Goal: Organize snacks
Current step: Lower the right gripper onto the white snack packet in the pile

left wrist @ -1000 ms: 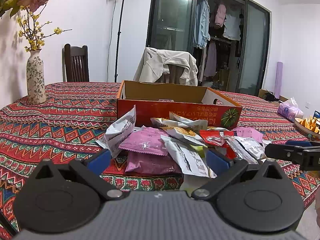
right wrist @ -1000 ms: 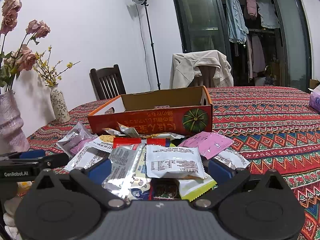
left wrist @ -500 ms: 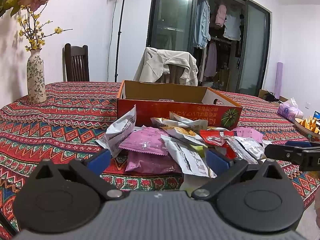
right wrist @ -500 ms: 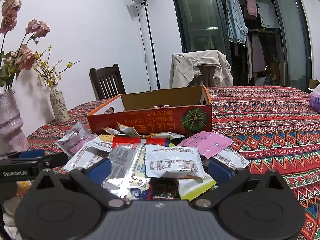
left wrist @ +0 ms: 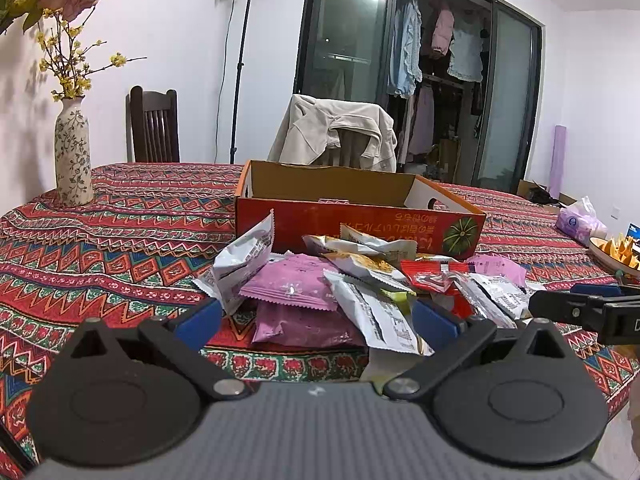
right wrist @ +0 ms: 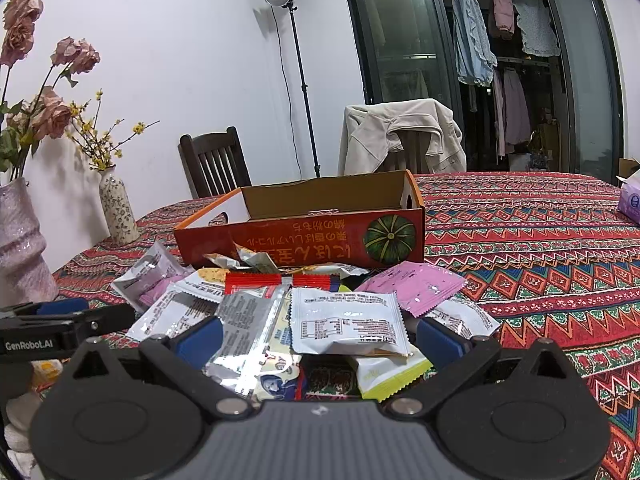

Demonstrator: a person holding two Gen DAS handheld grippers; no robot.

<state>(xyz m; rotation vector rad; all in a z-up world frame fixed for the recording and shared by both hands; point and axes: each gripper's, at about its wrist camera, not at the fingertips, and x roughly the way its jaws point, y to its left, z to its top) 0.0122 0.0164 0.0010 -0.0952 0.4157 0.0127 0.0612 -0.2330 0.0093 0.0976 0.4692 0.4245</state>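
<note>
Both grippers, left point(left wrist: 316, 322) and right point(right wrist: 318, 338), stand spread and empty over the snack packets point(right wrist: 346, 322) heaped lower centre, before the orange carton point(right wrist: 304, 236). Risk: overlapping, slippery wrappers; a pinch may lift several or drop one.

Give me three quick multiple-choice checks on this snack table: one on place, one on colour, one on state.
1. Where does the snack pile lie?
A. inside the box
B. on the cloth in front of the box
C. on a chair

2. What colour is the front of the cardboard box?
A. red-orange
B. blue
C. white

3. How is the right gripper?
A. shut on a packet
B. open, holding nothing
C. out of view

Key: 1 B, the packets lie before the box's front wall; 2 A, the printed front is red-orange; 3 B, its blue fingers stand wide apart.
</note>
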